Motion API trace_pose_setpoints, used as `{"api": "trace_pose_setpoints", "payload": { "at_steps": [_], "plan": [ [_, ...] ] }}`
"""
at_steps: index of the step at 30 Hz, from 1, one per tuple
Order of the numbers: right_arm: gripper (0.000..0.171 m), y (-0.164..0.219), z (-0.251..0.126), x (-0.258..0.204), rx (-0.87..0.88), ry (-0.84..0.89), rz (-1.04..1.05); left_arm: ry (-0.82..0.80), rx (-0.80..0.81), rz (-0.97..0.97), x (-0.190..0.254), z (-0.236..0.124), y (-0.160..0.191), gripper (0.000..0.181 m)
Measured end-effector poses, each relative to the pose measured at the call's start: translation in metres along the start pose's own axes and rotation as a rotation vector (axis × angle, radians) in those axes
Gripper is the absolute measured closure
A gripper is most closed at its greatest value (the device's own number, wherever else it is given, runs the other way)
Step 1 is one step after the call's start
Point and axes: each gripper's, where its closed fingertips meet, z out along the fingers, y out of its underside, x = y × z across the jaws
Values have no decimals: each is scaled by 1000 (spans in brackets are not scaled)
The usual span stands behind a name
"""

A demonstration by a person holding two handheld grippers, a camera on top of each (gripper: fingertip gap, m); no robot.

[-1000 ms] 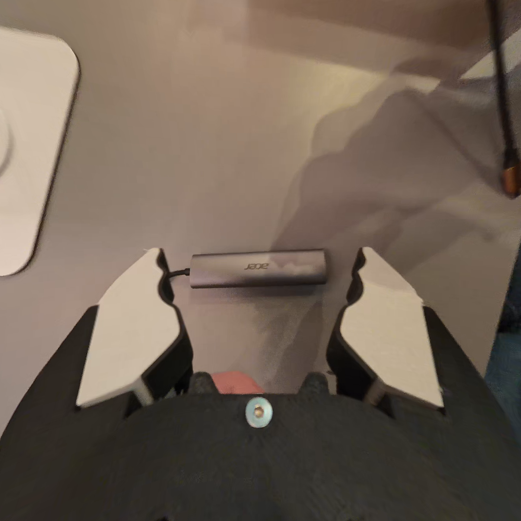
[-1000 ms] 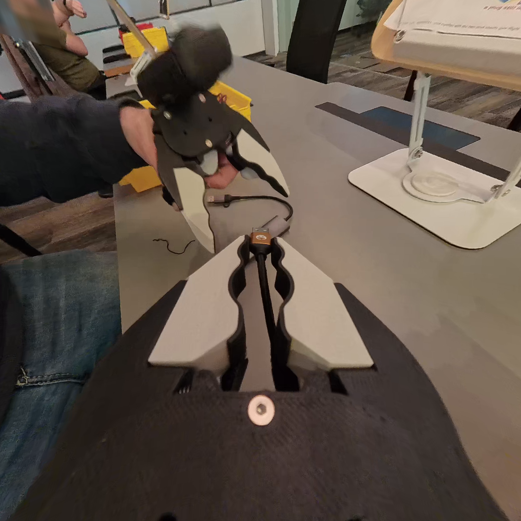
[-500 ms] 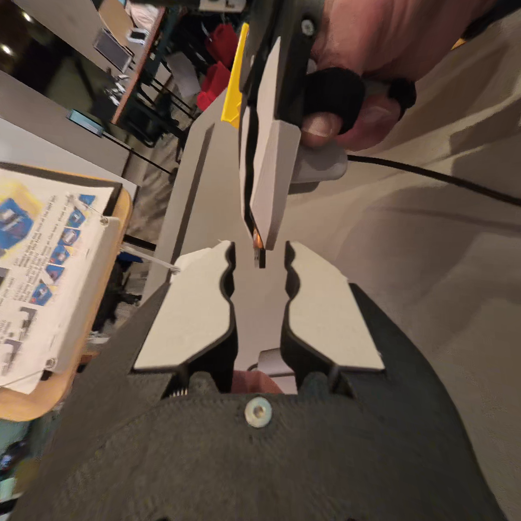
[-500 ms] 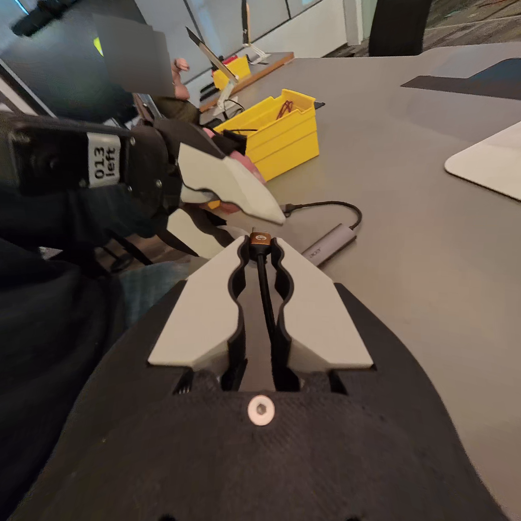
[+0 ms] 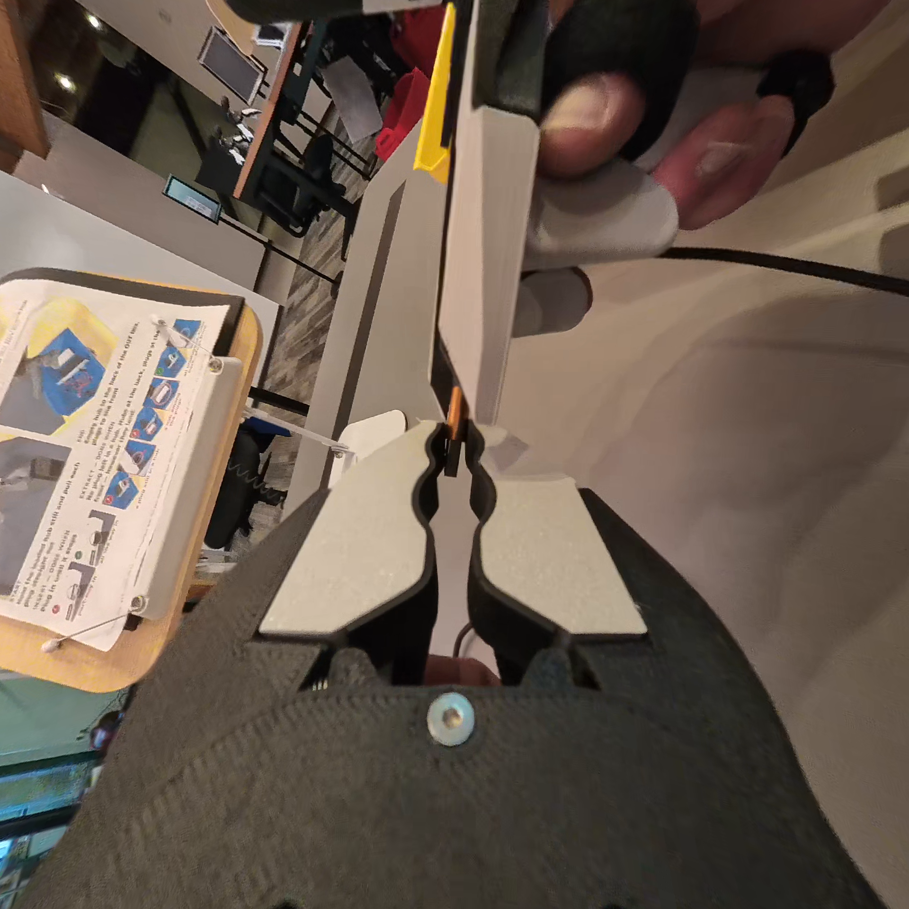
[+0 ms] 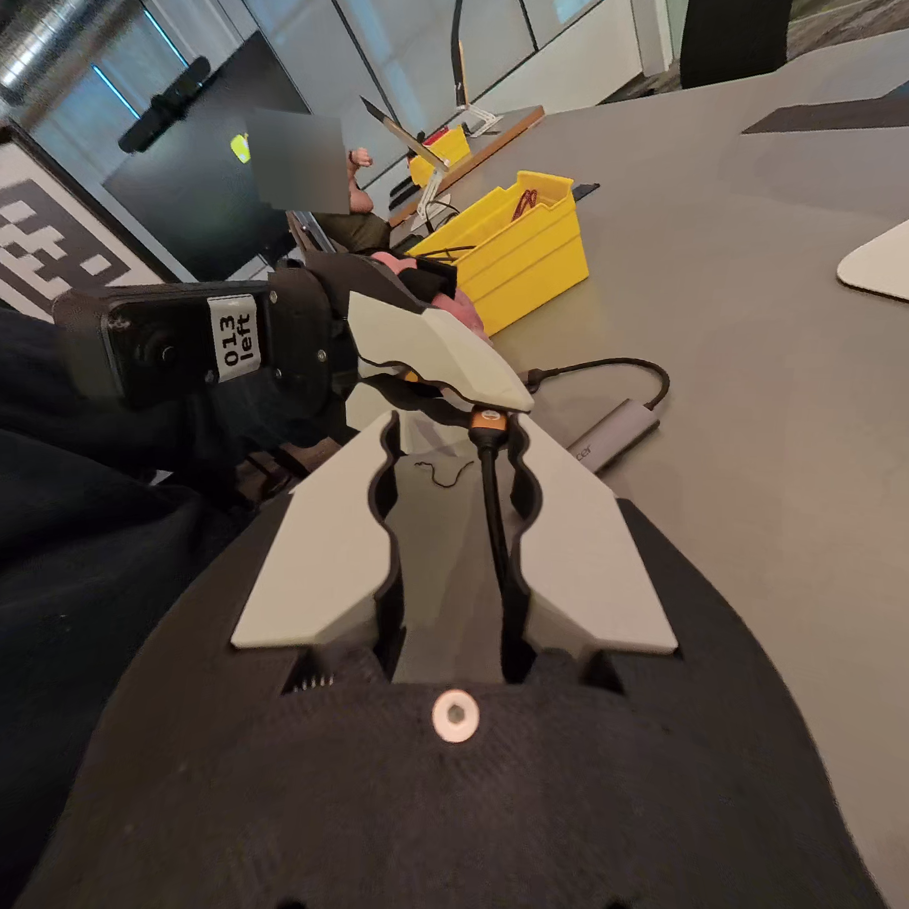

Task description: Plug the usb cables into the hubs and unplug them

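A black USB cable (image 6: 492, 497) ends in an orange-collared plug (image 6: 487, 422). My left gripper (image 5: 452, 445) is shut on the plug's metal tip (image 5: 451, 457). In the right wrist view it comes in from the left, its upper finger (image 6: 442, 354) over the plug. My right gripper (image 6: 455, 428) is open, and the cable lies loose along its right finger (image 6: 580, 541). In the left wrist view the right gripper's finger (image 5: 484, 256) hangs from above, and the cable (image 5: 787, 268) trails off to the right. A grey hub (image 6: 615, 438) with its own short black lead (image 6: 639, 366) lies on the table behind.
A yellow bin (image 6: 521, 246) stands on the grey table (image 6: 738, 319) behind the hub. A white stand base (image 6: 880, 265) is at the right edge. A board with an instruction sheet (image 5: 98, 442) is at the left. A person sits in the background. The grey hub (image 6: 615, 438) is about equally far from each gripper, around 15 cm.
My left gripper swung up from over the hub to face the right gripper and closed on the plug tip. My right gripper, shut on the plug before, has opened.
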Motion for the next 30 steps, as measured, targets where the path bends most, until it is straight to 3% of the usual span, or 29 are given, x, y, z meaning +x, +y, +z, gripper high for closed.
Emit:
{"api": "trace_pose_setpoints", "payload": {
  "at_steps": [5,9,12,20,30],
  "plan": [
    [113,0,-6,8,-17,101,-36,-56,-16,-34,-9,-1,9,175],
    [126,14,-21,32,-95,272,-63,-86,-45,-93,-19,-5,20,175],
    [156,15,-37,40,-84,376,-49,-111,-67,-109,-25,-8,24,175],
    [169,24,-66,42,-47,522,0,-130,-156,-327,-28,-12,50,175],
    [171,9,-67,58,-53,586,-23,-45,-200,-480,8,-17,43,175]
  ]
}}
